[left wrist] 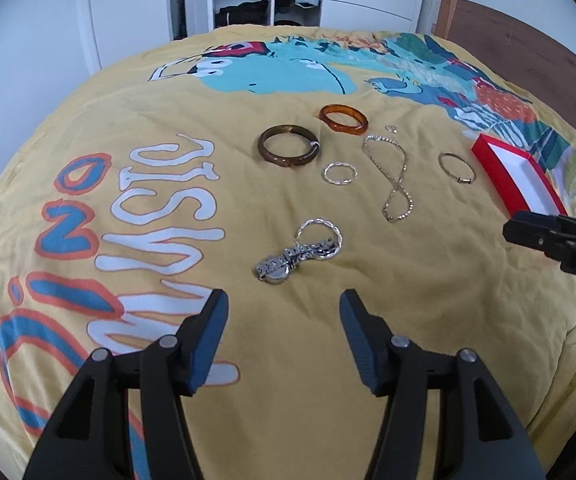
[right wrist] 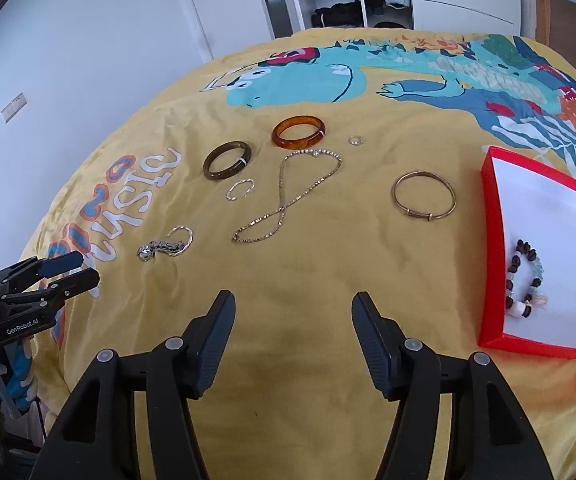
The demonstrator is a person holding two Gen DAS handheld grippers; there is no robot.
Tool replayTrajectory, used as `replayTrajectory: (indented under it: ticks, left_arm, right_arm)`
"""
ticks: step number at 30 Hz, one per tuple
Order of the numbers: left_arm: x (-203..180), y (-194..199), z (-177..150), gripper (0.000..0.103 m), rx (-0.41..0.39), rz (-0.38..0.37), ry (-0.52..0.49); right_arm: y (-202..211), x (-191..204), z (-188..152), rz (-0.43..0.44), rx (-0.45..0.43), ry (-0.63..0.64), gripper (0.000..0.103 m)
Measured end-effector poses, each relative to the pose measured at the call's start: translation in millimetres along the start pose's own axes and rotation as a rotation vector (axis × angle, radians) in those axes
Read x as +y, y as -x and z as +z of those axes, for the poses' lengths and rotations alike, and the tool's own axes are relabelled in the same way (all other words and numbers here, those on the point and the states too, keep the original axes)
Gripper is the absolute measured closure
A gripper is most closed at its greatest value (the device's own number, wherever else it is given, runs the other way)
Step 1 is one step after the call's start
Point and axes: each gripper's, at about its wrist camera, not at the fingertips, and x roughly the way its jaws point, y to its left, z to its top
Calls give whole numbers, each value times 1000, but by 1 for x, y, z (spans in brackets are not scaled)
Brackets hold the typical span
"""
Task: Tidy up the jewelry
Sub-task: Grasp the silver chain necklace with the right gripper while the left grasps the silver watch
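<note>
Left wrist view: the left gripper (left wrist: 283, 312) has its jaws spread with nothing between them. The silver chain bracelet (left wrist: 298, 257) lies just ahead of the gap, tangled through a twisted ring (left wrist: 320, 236). Best to come straight down and pinch the bunched links, not the ring.

Right wrist view: the right gripper (right wrist: 294, 316) is also spread and empty over bare bedspread (right wrist: 288, 360). The red box (right wrist: 500, 264) sits to the right of its jaws, already holding a bead bracelet (right wrist: 526, 278).

So on the bed (right wrist: 288, 280) the two bangles (right wrist: 227, 160) sit at the back, necklace (right wrist: 283, 200) in the middle, box (right wrist: 544, 248) off right with a beaded bracelet (right wrist: 526, 278) in it.
</note>
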Motion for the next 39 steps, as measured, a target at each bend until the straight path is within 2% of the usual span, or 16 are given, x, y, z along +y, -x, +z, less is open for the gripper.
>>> replayTrajectory:
  ticks: [11,15,18,20,23,29,30,31,34,37,39]
  left_arm:
    - [8,-65,23,47,97,-94,-207]
    - [9,-81,22,48,115,-112,-234]
    - [11,-84,20,56,105,-127,-241]
    - [10,-84,19,68,97,-139,-255]
    - [10,-83,17,76,83,-149,-259]
    - [7,-82,14,77,64,-131,-268]
    - [7,-81,14,77,63,-127,-270]
    - [6,-80,14,77,62,-124,-271]
    - [4,-77,14,77,62,-111,-274]
    - [4,-71,14,77,60,-97,-258]
    - [5,-65,13,77,58,-95,-235]
  right_arm:
    - [-68,-3,39,16,27,-34,43]
    - [-90,-1,51,21,41,-46,43]
    - [-106,-1,57,28,55,-63,43]
    - [-116,-1,61,28,63,-79,43]
    - [-129,2,66,17,67,-87,41]
    - [-150,8,74,-46,73,-71,41]
    - [-152,9,74,-58,72,-62,42]
    - [-153,10,73,-69,69,-57,48]
    - [-150,6,72,-90,59,-53,73]
    - [-145,-8,72,-58,61,-82,95]
    - [-139,-12,71,-41,61,-84,98]
